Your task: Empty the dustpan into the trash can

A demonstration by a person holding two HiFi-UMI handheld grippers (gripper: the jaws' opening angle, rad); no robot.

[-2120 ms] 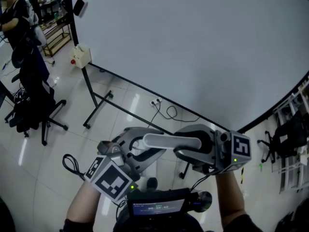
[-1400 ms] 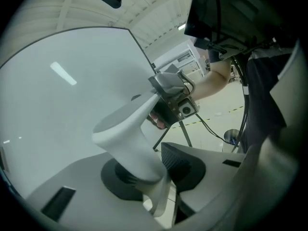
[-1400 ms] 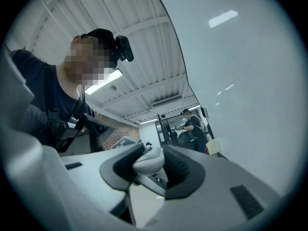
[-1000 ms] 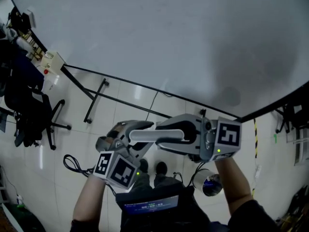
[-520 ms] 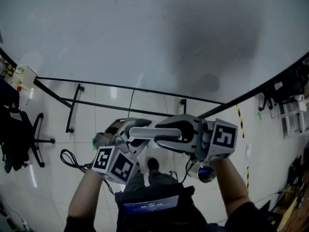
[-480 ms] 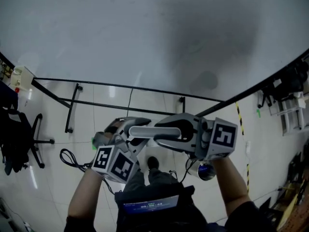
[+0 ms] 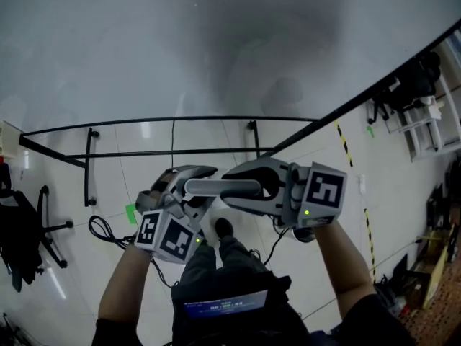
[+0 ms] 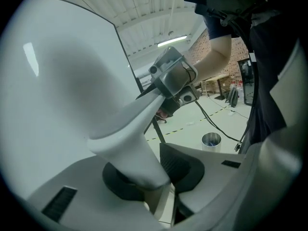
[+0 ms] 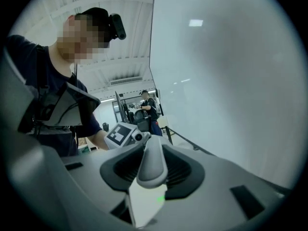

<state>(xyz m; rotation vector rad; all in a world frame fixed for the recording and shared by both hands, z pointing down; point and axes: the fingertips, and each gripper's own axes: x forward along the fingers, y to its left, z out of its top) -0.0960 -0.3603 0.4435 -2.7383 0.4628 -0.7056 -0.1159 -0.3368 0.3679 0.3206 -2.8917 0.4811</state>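
Note:
A white-grey handle (image 7: 223, 187), which I take for the dustpan's, spans level between my two grippers; no pan body shows. In the head view my left gripper (image 7: 189, 187) has the handle's left end between its closing jaws. In the left gripper view that end (image 8: 132, 143) flares wide and lies between the pads (image 8: 175, 165), touching them. My right gripper (image 7: 248, 186) is shut on the narrow grey end (image 9: 151, 162). On the floor stands a small shiny metal can (image 8: 211, 139), to the right of both grippers.
A large whiteboard (image 7: 216, 42) on a black floor stand (image 7: 173, 135) fills the space ahead. A black office chair (image 7: 21, 229) stands at the left and cables (image 7: 104, 231) lie on the tiled floor. Yellow-black tape (image 7: 346, 150) runs at the right. Another person (image 9: 147, 105) stands far off.
The head view has swung along the whiteboard, so the chair and stand slid left. Both grippers have kept hold of the handle and sit slightly higher in the picture.

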